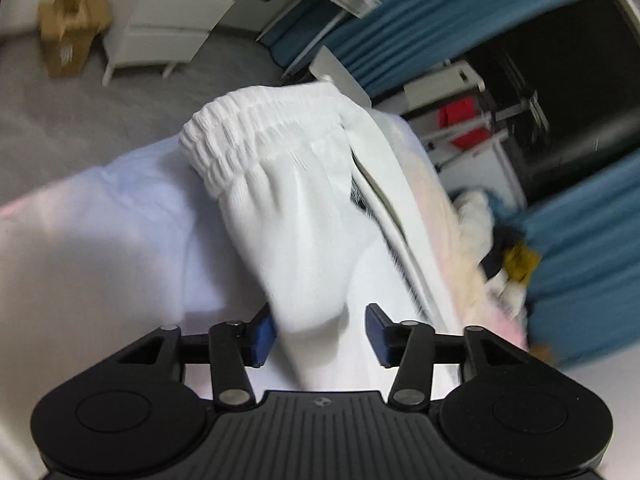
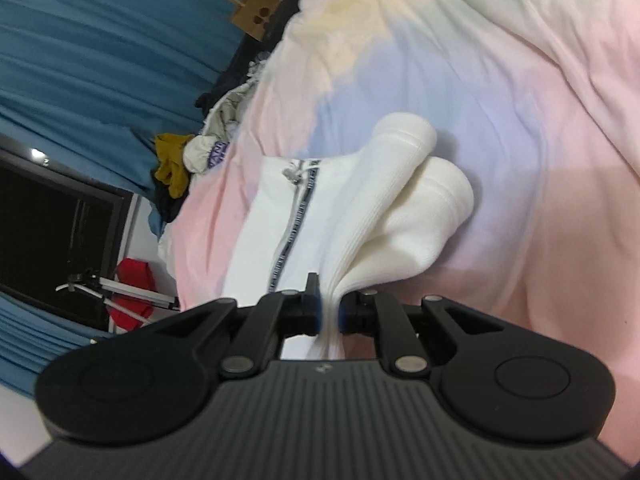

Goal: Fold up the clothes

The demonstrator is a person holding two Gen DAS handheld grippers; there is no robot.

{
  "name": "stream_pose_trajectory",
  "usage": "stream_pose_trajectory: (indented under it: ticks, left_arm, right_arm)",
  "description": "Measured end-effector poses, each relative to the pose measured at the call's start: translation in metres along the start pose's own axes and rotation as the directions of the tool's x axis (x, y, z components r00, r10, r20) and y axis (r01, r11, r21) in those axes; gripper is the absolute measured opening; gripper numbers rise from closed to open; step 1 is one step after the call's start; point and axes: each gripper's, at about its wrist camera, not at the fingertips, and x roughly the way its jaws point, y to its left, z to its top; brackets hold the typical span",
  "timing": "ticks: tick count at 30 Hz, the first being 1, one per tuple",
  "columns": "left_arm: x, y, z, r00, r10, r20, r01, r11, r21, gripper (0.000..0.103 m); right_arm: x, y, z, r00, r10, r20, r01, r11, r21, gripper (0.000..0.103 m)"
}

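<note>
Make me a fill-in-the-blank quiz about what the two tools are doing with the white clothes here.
1. The right tool is ____ on the cuffs.
2. The left tool is ____, with the waistband garment between its pads.
3. The sheet under the clothes is pastel; the curtain beside it is ____.
4. The cuffs number ____.

Missing words: shut; open; blue; two
</note>
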Motion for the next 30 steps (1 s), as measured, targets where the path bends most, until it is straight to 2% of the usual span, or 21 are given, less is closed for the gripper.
stream_pose_trajectory:
  ticks: [3,5,9,12,15,17,20,23,25,30]
  left_arm:
    - [-0.031,-0.026,-0.023,0.997,0.041,0.067,-0.05,0.989,0.139,0.059]
    - [-0.044,-0.045,-0.035,0.993,0.037,0.111,-0.06,0.975,0.214,0.061]
    - [-0.042,-0.096,-0.058,0.984,0.038,0.177,-0.101,0.927,0.362,0.062]
    - [-0.006,-0.148,-0.071,0.989,0.006,0.145,-0.072,0.889,0.452,0.063]
    - [0.03,-0.185,-0.091,0.997,0.006,0.077,-0.045,0.859,0.51,0.071]
    - [0.053,-0.203,-0.109,0.999,-0.005,0.036,-0.017,0.824,0.566,0.071]
    - [0.089,-0.228,-0.13,1.0,0.015,0.005,-0.015,0.768,0.641,0.071]
    - [0.118,-0.241,-0.147,0.999,0.046,0.016,-0.043,0.703,0.71,0.071]
    - [0.137,-0.242,-0.153,0.998,0.06,0.014,-0.051,0.673,0.738,0.071]
    - [0.169,-0.221,-0.158,0.997,0.068,-0.024,-0.026,0.656,0.755,0.072]
  right_arm:
    - [0.001,-0.002,0.0,1.0,0.001,-0.003,-0.001,1.0,0.019,0.011]
    - [0.002,-0.004,0.001,1.0,0.0,-0.008,0.001,0.999,0.033,0.011]
    - [0.002,-0.003,0.001,1.0,-0.006,-0.008,0.006,1.0,0.024,0.011]
    - [0.001,-0.002,0.002,1.0,0.004,-0.004,-0.004,1.0,0.02,0.011]
    - [0.0,-0.004,0.003,1.0,0.014,-0.005,-0.014,1.0,0.028,0.011]
    - [0.0,-0.006,0.003,1.0,0.018,-0.008,-0.018,0.999,0.037,0.011]
    - [0.0,-0.006,0.003,1.0,0.014,-0.008,-0.014,0.999,0.035,0.011]
    - [0.0,-0.005,0.002,1.0,0.009,-0.002,-0.009,1.0,0.025,0.011]
    - [0.0,-0.004,0.001,1.0,0.005,0.003,-0.005,1.0,0.016,0.011]
    - [-0.002,0.005,-0.004,0.999,-0.006,0.033,0.008,0.999,-0.05,0.011]
